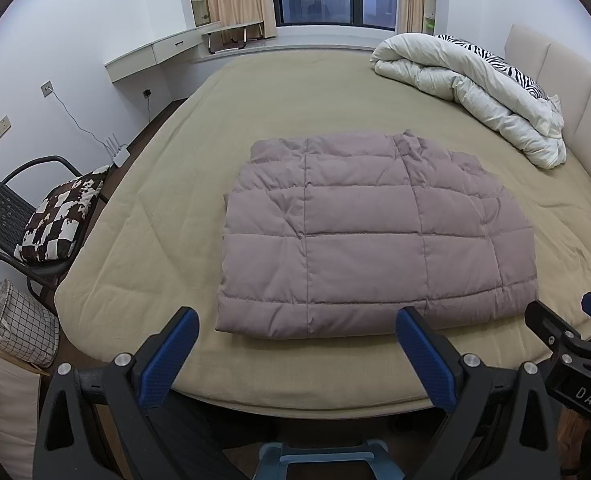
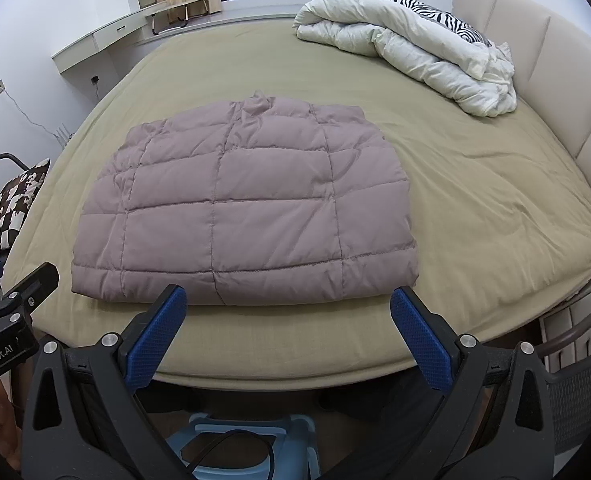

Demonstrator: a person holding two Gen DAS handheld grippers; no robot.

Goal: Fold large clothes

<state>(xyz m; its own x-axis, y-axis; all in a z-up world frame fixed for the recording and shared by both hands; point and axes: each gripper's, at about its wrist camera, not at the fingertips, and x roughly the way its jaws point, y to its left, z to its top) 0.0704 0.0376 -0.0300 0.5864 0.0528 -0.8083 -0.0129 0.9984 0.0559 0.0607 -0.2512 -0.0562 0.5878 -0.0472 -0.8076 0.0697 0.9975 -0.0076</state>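
We see a mauve quilted down jacket (image 1: 371, 236) (image 2: 239, 208) lying flat on the olive-tan bed sheet (image 1: 295, 92) (image 2: 475, 184), folded into a compact, roughly rectangular bundle with its stitched panels facing up. Its collar points toward the far side of the bed, and its wide hem edge lies near the bed's front edge. We note the surface is puffy and lightly wrinkled, with no sleeve spread out at either side.

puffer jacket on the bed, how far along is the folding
Looks mostly done: the puffer jacket lies as a compact folded block on the bed, no sleeves sticking out. In hand: nothing; the left gripper and right gripper are open, short of it. Left: perhaps one more fold.
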